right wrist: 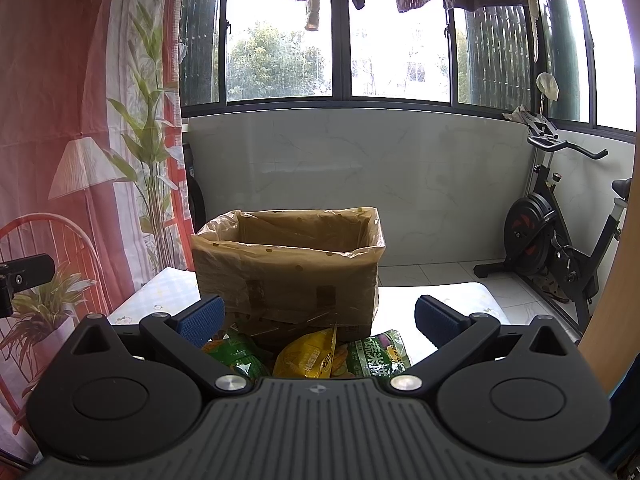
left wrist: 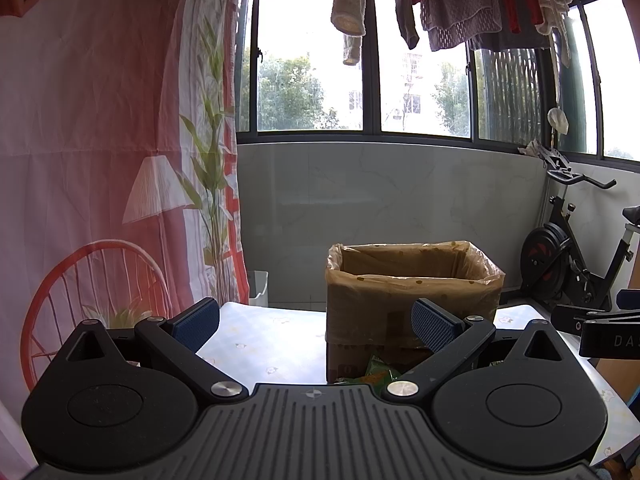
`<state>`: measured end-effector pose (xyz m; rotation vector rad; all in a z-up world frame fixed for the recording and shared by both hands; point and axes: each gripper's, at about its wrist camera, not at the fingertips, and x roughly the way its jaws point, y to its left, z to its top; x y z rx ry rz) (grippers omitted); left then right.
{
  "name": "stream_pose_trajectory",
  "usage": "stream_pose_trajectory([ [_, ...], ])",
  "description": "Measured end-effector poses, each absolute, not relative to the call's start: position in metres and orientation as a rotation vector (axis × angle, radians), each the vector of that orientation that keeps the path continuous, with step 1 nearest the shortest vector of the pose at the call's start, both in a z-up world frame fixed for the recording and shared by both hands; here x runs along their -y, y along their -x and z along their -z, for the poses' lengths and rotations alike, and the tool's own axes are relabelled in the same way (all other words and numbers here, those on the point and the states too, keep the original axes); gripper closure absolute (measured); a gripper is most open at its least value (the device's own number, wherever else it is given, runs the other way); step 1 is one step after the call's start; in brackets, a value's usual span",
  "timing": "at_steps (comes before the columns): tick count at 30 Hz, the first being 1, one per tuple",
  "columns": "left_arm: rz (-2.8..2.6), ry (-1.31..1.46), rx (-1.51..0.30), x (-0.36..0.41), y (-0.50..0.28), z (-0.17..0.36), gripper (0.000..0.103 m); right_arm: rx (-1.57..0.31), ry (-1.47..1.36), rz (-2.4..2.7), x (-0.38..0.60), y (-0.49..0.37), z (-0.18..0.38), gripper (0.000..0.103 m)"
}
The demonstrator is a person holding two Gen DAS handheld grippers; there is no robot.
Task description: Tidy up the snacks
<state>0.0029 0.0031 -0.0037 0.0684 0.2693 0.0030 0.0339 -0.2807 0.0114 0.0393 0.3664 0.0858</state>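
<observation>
A cardboard box [left wrist: 412,292] [right wrist: 288,272] lined with a clear plastic bag stands open-topped on the table. Snack packets lie in front of it: a green packet [right wrist: 238,354], a yellow packet [right wrist: 308,356] and a green-and-purple packet [right wrist: 378,354]. In the left wrist view only a corner of a green packet [left wrist: 376,370] shows below the box. My left gripper [left wrist: 316,326] is open and empty, hovering left of the box front. My right gripper [right wrist: 318,320] is open and empty, just above the packets, facing the box.
The table [left wrist: 264,340] has a pale patterned cloth. Part of the other gripper [left wrist: 600,326] juts in at the right edge. An exercise bike [right wrist: 556,236] stands on the floor at right. A printed curtain [left wrist: 100,160] hangs at left, laundry above the windows.
</observation>
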Motion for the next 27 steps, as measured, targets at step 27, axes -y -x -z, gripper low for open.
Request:
stream_pose_trajectory([
  [27, -0.16, 0.023, -0.323, -0.037, -0.074, 0.067, 0.001, -0.357, -0.09, -0.05, 0.335, -0.081, 0.096, 0.0],
])
